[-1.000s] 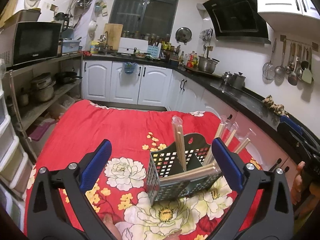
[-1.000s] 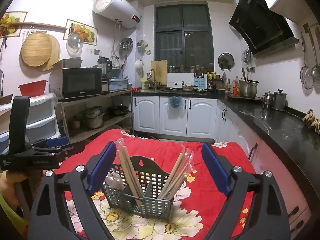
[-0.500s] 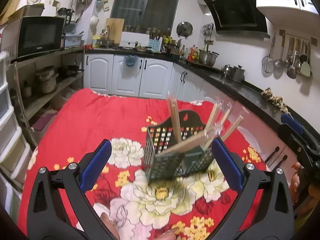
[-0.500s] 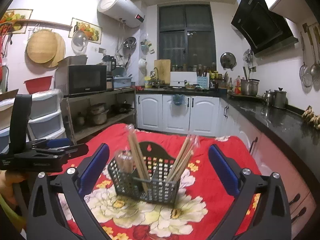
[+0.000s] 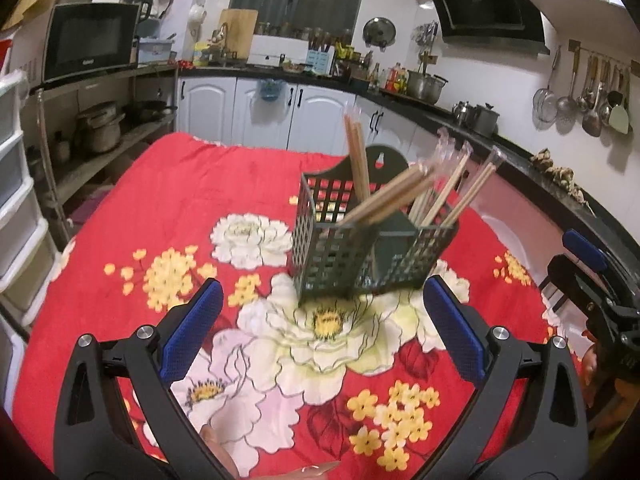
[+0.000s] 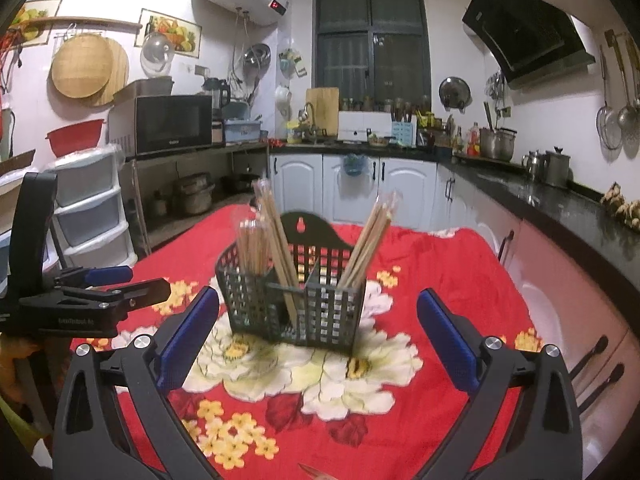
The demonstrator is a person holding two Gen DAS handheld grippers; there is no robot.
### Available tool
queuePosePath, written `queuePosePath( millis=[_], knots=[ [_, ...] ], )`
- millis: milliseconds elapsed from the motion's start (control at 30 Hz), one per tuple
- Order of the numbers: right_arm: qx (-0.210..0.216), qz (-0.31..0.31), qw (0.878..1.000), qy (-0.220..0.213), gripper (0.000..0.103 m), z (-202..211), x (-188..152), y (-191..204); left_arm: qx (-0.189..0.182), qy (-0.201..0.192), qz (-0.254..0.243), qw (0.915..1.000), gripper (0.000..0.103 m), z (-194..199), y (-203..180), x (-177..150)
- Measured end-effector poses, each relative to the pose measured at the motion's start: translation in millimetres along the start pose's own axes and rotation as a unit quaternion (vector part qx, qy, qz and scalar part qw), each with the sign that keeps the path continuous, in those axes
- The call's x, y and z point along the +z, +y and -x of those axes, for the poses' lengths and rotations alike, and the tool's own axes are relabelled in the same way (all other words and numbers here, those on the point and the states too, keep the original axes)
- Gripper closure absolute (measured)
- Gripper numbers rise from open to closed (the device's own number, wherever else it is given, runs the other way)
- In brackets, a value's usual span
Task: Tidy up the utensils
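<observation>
A dark green lattice utensil basket (image 5: 360,252) (image 6: 296,304) stands upright on the red flowered tablecloth (image 5: 168,208) (image 6: 432,264). Its compartments hold several wooden chopsticks in clear sleeves (image 5: 396,196) (image 6: 368,240), leaning outward, and a bunch of thin sticks (image 6: 252,244) at its left end. My left gripper (image 5: 320,328) is open, short of the basket with nothing between its fingers. My right gripper (image 6: 316,332) is open too, empty, with the basket just beyond its blue pads. Each gripper shows at the edge of the other's view.
White cabinets (image 6: 352,188) and a black counter (image 6: 560,204) with pots run behind and along the right of the table. A shelf with a microwave (image 6: 168,124) and plastic drawers (image 6: 92,208) stands on the left. Ladles hang on the right wall (image 5: 588,92).
Both grippers have sunk and drawn back from the basket, which now sits farther ahead and higher in each view. The right jaws widened a little.
</observation>
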State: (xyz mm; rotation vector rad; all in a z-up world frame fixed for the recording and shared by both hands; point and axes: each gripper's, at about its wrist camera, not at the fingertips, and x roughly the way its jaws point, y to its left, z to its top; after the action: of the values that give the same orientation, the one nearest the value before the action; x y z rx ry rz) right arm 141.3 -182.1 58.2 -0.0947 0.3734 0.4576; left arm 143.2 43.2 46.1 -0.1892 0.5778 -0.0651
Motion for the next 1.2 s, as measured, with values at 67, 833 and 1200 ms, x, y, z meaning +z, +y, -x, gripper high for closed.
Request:
queuePosePath(
  millis=[67,833,1200],
  knots=[
    [0.002,-0.003,1.0,0.009,0.007,-1.5,-6.2,0.6,0.0,0.005,-0.001,1.0,0.011,-1.2,-0.4,-5.2],
    [-0.024,-0.014,0.999,0.028,0.007,-4.6,-60.5,1.9,-0.001,0.016,-0.008,0.9998,0.011,-12.0,-8.4,-61.8],
    [-0.048,-0.009,0.999,-0.018,0.006,4.3,-73.6,10.5,0.022,-0.035,-0.022,0.9989,0.011,-5.2,-15.8,-65.6]
  ],
)
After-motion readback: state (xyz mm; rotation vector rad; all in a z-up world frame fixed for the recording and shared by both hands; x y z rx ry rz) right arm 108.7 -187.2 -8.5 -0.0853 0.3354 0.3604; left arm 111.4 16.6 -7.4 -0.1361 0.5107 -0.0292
